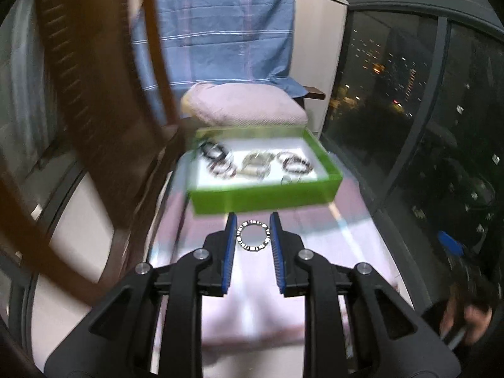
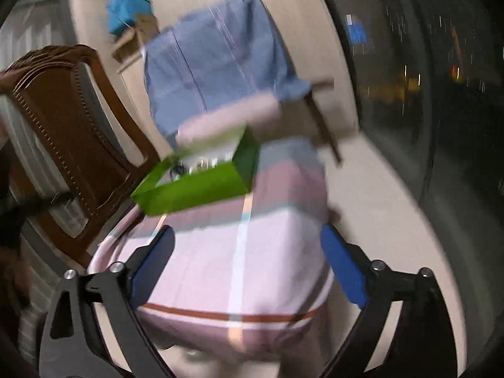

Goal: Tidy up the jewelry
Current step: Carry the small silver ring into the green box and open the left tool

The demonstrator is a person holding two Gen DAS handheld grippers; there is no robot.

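A small beaded bracelet [image 1: 253, 235], black and white, sits as a ring between the blue pads of my left gripper [image 1: 253, 218], which is shut on it above the pink striped cloth [image 1: 252, 283]. Just beyond stands a green box [image 1: 261, 200] with a white floor holding several bracelets [image 1: 258, 165], blurred. In the right wrist view the green box [image 2: 195, 189] looks tilted and lies ahead to the left. My right gripper [image 2: 247, 233] is open wide over the cloth-covered table [image 2: 220, 267], with nothing between its fingers.
A brown wooden chair [image 1: 104, 110] stands close on the left. Behind the box lie a pink pillow [image 1: 245, 107] and a blue striped cloth [image 1: 220, 31]. Dark windows [image 1: 409, 110] run along the right. A hand [image 1: 466, 315] shows at the lower right.
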